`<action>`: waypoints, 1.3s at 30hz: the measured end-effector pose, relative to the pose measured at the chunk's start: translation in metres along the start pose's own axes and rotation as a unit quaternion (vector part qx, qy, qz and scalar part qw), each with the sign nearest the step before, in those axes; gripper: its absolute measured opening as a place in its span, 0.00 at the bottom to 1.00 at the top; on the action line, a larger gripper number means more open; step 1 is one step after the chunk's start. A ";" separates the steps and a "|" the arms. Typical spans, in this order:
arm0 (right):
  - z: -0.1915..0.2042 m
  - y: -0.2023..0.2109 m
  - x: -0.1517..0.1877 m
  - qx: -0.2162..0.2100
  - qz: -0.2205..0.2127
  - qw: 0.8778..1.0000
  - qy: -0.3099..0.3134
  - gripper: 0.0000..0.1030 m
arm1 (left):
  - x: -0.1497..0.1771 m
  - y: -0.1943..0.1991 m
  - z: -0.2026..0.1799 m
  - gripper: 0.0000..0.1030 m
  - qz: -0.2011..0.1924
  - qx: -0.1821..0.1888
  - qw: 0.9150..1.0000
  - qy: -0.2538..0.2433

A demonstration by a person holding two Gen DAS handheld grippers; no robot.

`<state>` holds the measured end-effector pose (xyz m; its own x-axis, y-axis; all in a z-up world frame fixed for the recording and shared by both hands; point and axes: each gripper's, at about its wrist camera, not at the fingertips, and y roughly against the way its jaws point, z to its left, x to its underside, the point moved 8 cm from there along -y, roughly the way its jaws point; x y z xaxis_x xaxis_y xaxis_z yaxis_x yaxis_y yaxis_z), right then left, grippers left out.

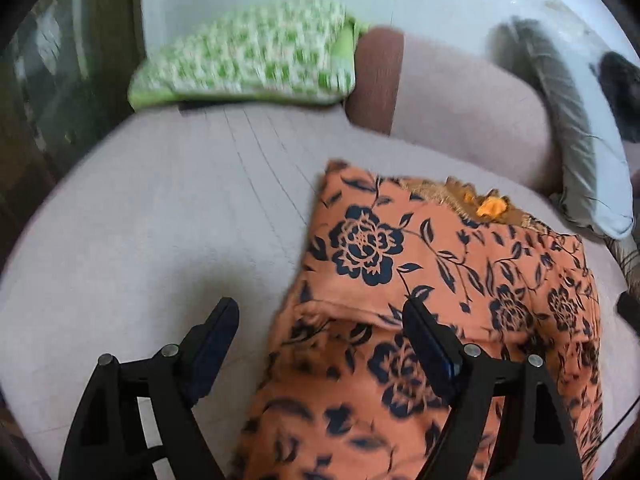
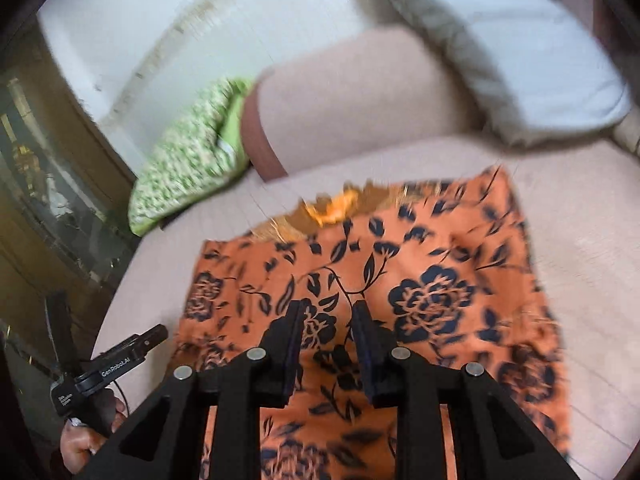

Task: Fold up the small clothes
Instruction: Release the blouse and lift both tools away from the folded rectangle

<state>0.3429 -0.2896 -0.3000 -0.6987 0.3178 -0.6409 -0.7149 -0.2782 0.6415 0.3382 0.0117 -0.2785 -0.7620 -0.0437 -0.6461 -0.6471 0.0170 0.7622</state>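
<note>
Lying on the sofa (image 1: 160, 216), floral garment (image 2: 400, 280) sits beneath both open claws.

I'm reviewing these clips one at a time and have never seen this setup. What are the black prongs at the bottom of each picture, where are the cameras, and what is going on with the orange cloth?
No robot here: a person holds a two-finger tool in each hand. Each picture comes from a fisheye camera on one tool, looking forward along its fingers. In the left wrist view, the left tool is wide open, one finger over the orange floral garment, the other over the beige sofa seat. In the right wrist view, the right tool sits above the same garment with a narrower gap; nothing is visibly held. The left tool and the person's hand show at that view's lower left. A green patterned pillow and a grey pillow lie at the back.
</note>
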 end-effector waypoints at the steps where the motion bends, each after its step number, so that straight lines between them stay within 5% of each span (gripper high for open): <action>1: 0.004 0.018 0.000 0.003 -0.016 1.000 0.009 0.28 | 0.001 0.016 0.001 0.82 -0.015 -0.002 1.000 -0.004; 4: 0.015 0.069 0.009 -0.002 -0.052 0.998 0.017 0.33 | 0.008 0.073 0.003 0.82 -0.052 -0.010 0.998 -0.019; 7: 0.024 0.116 0.035 -0.010 -0.078 0.997 0.010 0.66 | 0.010 0.116 0.003 0.84 -0.077 -0.021 0.996 -0.036; 15: 0.055 0.217 0.077 0.005 -0.105 0.992 0.063 0.66 | 0.008 0.235 0.009 0.91 -0.163 -0.043 0.985 -0.048; 22: 0.088 0.264 0.090 -0.007 -0.116 0.989 0.088 0.66 | 0.015 0.309 0.017 1.00 -0.221 -0.066 0.971 -0.057; 29: 0.109 0.280 0.102 -0.006 -0.110 0.989 0.098 0.66 | 0.024 0.332 0.016 1.00 -0.233 -0.060 0.968 -0.068; 34: 0.115 0.259 0.080 0.018 -0.081 0.995 0.061 0.66 | 0.029 0.330 0.020 1.00 -0.219 -0.058 0.972 -0.064; 39: 0.128 0.281 0.078 0.006 -0.113 0.990 0.087 0.66 | 0.032 0.330 0.027 1.00 -0.221 -0.067 0.971 -0.061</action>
<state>0.0914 -0.2269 -0.1157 -0.5163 0.2100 -0.8303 -0.8535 -0.2060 0.4786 0.0998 0.0429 -0.0490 -0.4121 0.1016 -0.9054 -0.9094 -0.1062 0.4021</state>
